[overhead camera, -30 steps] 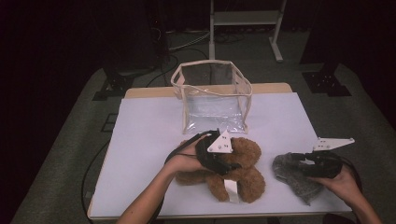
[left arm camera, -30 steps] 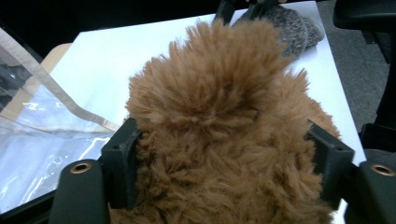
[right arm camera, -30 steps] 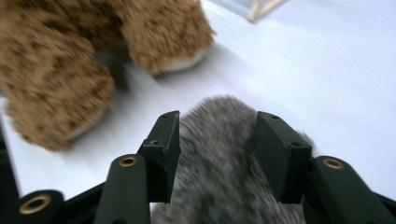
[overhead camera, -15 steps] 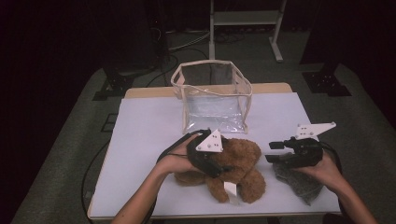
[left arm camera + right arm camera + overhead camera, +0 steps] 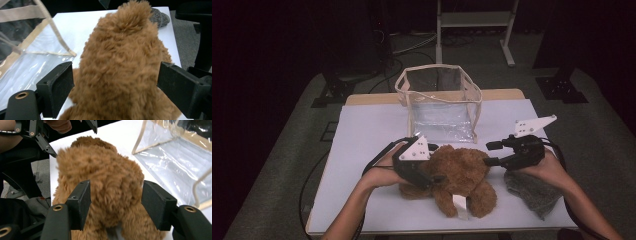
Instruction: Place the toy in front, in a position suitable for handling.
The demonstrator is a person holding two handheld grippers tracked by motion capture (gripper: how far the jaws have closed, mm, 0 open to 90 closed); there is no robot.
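On the white table top [image 5: 362, 150], toward its left, the left gripper [image 5: 432, 177] lies against the left side of the brown teddy bear [image 5: 462, 175]; its jaws have just been opening, and in the left gripper view they stand wide with the bear's fur [image 5: 125, 62] bulging between them — the left pad seems to brush the fur, the right one stands clear, so the bear is released rather than pinched. Behind the bear sits the clear bag [image 5: 442, 102] with tan trim, its mouth open upward. Right of the bear, the right gripper [image 5: 494, 153] hovers at the bear's right edge, jaws also just opened and spread to either side of the fur [image 5: 107, 185], gripping nothing. Farther right, a grey knitted cloth [image 5: 532, 195] lies partly hidden under the person's right hand — what it is I cannot tell.
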